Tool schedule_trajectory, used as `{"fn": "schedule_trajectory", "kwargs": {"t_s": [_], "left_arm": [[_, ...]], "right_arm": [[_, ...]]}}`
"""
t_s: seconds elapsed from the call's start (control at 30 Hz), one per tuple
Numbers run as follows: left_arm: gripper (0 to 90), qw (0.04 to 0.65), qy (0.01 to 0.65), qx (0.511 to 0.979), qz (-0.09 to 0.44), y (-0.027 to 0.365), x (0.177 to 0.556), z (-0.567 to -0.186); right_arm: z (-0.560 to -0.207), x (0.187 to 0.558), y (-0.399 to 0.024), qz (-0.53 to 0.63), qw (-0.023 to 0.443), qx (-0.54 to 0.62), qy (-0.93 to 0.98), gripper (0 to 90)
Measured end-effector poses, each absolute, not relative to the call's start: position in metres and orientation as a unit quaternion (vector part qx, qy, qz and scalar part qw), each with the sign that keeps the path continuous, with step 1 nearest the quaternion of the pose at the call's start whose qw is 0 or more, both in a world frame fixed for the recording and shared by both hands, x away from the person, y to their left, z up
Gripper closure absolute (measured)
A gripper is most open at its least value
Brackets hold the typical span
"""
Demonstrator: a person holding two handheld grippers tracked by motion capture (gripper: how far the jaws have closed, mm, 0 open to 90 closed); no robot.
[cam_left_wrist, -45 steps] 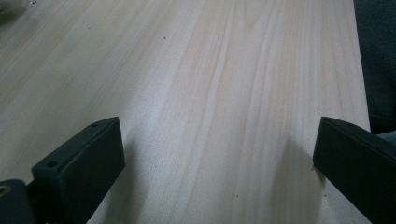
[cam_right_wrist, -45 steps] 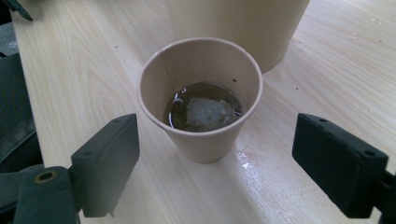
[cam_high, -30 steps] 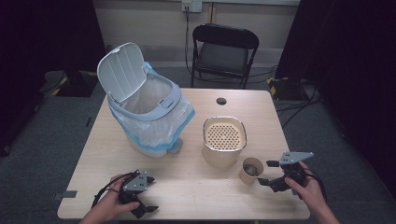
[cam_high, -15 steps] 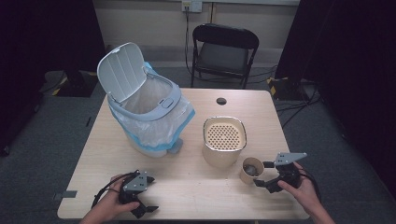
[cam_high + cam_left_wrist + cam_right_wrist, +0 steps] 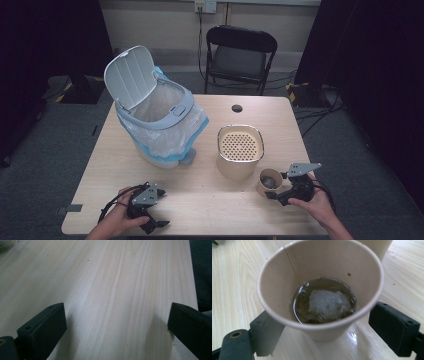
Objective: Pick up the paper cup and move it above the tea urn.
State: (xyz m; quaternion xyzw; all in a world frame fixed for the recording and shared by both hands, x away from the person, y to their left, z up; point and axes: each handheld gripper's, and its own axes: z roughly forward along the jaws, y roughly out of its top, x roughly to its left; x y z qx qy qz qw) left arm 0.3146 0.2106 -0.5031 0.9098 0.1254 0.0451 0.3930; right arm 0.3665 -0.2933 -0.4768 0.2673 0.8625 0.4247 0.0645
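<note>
Two jaws of our right gripper (image 5: 324,332) have just been closing around the cup (image 5: 322,290) without pressing it, beside the canister (image 5: 240,152); our left gripper (image 5: 117,325) gapes wide over the table (image 5: 112,277).

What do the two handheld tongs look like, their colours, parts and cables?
Both are black two-jaw tongs. The left tongs and right tongs each carry a grey three-cornered plate on top and trail a black cable. Their jaws are blocky black pads with small screw holes. No sleeves show on the forearms.
</note>
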Motion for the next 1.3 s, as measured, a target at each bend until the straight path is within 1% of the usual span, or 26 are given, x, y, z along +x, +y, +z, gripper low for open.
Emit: {"fn": "schedule_trajectory", "kwargs": {"t_s": [0.33, 0.73, 0.8, 1.0, 1.1, 1.3], "left_arm": [[1.4, 0.393, 0.125, 0.91, 0.045, 0.2106, 0.3147, -0.503], [1.4, 0.393, 0.125, 0.91, 0.045, 0.2105, 0.3147, -0.5031], [1.4, 0.393, 0.125, 0.91, 0.045, 0.2105, 0.3147, -0.5031], [1.4, 0.393, 0.125, 0.91, 0.045, 0.2106, 0.3147, -0.5031], [1.3, 0.393, 0.125, 0.91, 0.045, 0.2106, 0.3147, -0.5031], [1.4, 0.393, 0.125, 0.91, 0.045, 0.2106, 0.3147, -0.5031]], "right_arm": [[-0.4794, 0.3678, -0.2899, 0.45, 0.055, 0.267, 0.85, 19.0], [-0.4815, 0.3683, -0.2859, 0.465, 0.06, 0.267, 0.842, 19.6], [-0.4813, 0.3677, -0.2857, 0.466, 0.059, 0.265, 0.842, 22.6], [-0.4799, 0.3671, -0.2861, 0.469, 0.062, 0.269, 0.839, 24.3], [-0.4779, 0.3667, -0.2871, 0.459, 0.075, 0.267, 0.844, 25.0], [-0.4724, 0.3713, -0.2935, 0.453, 0.087, 0.273, 0.844, 25.3]]}}
